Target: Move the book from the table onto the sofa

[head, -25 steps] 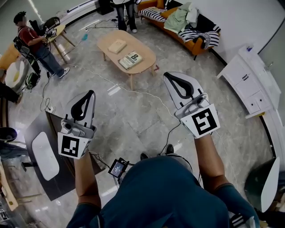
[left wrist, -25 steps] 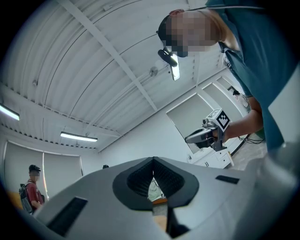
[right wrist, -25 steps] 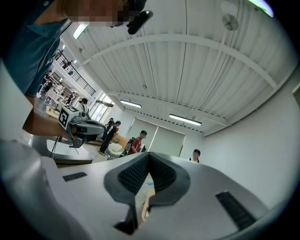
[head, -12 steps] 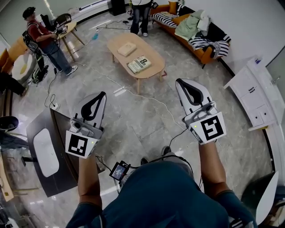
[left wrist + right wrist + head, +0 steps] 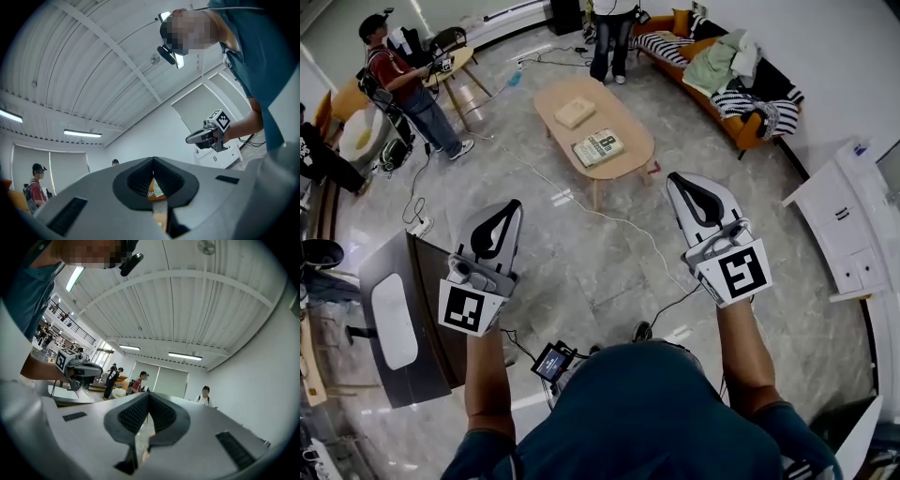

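The green-and-white printed book lies flat on the oval light-wood coffee table, well apart from the orange sofa strewn with clothes. The left gripper and the right gripper hang above the grey marble floor, each with jaws pressed together, holding nothing

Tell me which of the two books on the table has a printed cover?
The printed book at the near end of the table; lettering covers it, while the plain tan book beyond it shows none.
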`<control>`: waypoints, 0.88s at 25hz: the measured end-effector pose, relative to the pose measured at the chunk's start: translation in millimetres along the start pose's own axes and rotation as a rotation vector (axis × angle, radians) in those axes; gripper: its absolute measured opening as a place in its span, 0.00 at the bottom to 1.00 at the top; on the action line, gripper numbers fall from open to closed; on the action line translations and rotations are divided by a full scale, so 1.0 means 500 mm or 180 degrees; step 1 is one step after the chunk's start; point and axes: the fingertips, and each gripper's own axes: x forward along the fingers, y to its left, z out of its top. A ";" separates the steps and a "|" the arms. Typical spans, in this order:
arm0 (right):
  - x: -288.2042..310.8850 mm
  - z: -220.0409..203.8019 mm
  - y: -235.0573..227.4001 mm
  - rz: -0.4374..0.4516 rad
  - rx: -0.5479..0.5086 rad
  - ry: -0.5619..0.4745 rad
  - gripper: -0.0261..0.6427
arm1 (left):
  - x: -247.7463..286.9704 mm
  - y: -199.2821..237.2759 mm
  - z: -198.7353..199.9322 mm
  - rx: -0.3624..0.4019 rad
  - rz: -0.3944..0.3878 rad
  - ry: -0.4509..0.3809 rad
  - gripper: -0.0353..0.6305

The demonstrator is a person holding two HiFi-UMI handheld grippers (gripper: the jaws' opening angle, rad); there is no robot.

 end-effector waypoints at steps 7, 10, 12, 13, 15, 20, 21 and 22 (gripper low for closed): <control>0.009 -0.038 -0.108 0.0177 0.0036 -0.0091 0.06 | 0.099 -0.033 0.008 0.0063 0.0157 0.0044 0.06; 0.014 -0.043 -0.130 0.0212 0.0022 -0.0128 0.06 | 0.114 -0.041 -0.001 0.0062 0.0176 0.0131 0.06; 0.025 -0.044 -0.140 0.0230 0.0014 -0.0155 0.06 | 0.124 -0.036 -0.008 0.0090 0.0179 0.0186 0.06; 0.033 -0.046 -0.144 0.0238 0.0011 -0.0160 0.06 | 0.128 -0.031 -0.010 0.0095 0.0189 0.0191 0.06; 0.049 -0.055 -0.150 0.0246 0.0021 -0.0148 0.06 | 0.135 -0.020 -0.017 0.0086 0.0205 0.0183 0.06; 0.098 -0.082 -0.152 0.0206 0.0005 -0.0070 0.06 | 0.151 0.025 -0.065 0.0027 0.0175 0.0191 0.06; 0.111 -0.086 -0.152 0.0187 0.0001 -0.0057 0.06 | 0.155 0.039 -0.076 0.0010 0.0173 0.0190 0.06; 0.124 -0.090 -0.152 0.0169 0.0002 -0.0044 0.06 | 0.158 0.053 -0.085 -0.0003 0.0170 0.0183 0.06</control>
